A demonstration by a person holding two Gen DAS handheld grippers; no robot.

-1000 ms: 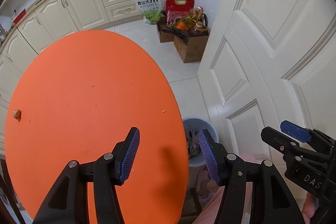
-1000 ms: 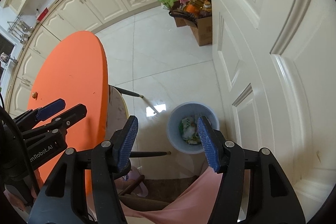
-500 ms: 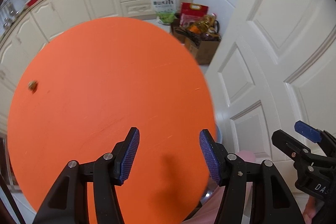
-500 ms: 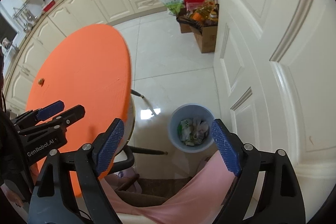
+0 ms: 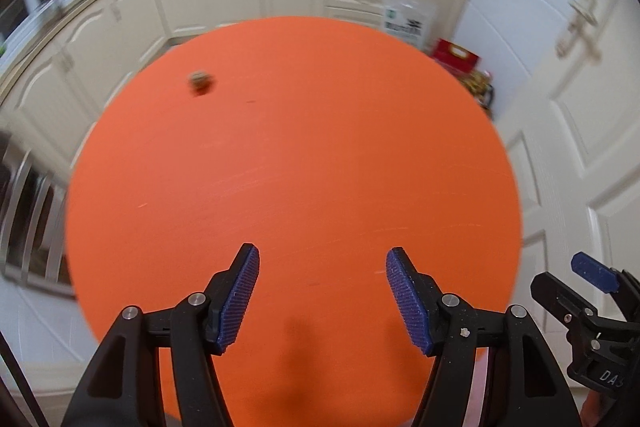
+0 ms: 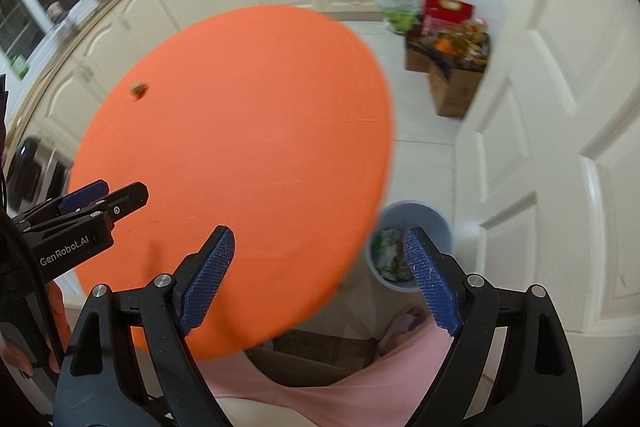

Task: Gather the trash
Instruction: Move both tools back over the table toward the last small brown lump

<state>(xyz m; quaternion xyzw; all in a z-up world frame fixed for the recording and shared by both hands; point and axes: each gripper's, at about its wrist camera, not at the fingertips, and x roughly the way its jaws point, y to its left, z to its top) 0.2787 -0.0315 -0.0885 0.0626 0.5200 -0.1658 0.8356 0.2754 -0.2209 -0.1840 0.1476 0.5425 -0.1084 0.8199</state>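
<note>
Both views are motion-blurred; edges of cabinets and door are smeared.

Left hand-held gripper (image 5: 322, 291): jaws apart, nothing between the blue ribbed pads; they have just been opening further. It hangs over the near part of the round orange worktop (image 5: 296, 163). Its rear body is cut off by the lower frame edge.

Right hand-held gripper (image 6: 318, 275): jaws spread wide, released, nothing between the pads; they too have just been opening. Its left pad lies over the worktop edge, its right pad over the bin (image 6: 434, 223). In the left wrist view only one blue pad tip and part of its black body show at the lower right corner.

Trash item: a small brownish lump (image 5: 200, 83) on the far left part of the worktop, well apart from both grippers. Too blurred to identify; possibly a nut shell or a crumpled scrap. Same lump in the right wrist view (image 6: 139, 90).

The bin is pale blue, on the floor beside the worktop, near the white door (image 6: 560, 107). Partly hidden by the worktop rim and the right pad; crumpled white and green waste shows inside. In the left wrist view it is hidden.

Pink fabric (image 6: 360, 383) fills the lower frame. A cardboard box (image 6: 456, 87) of groceries stands by the door, contents unreadable.
</note>
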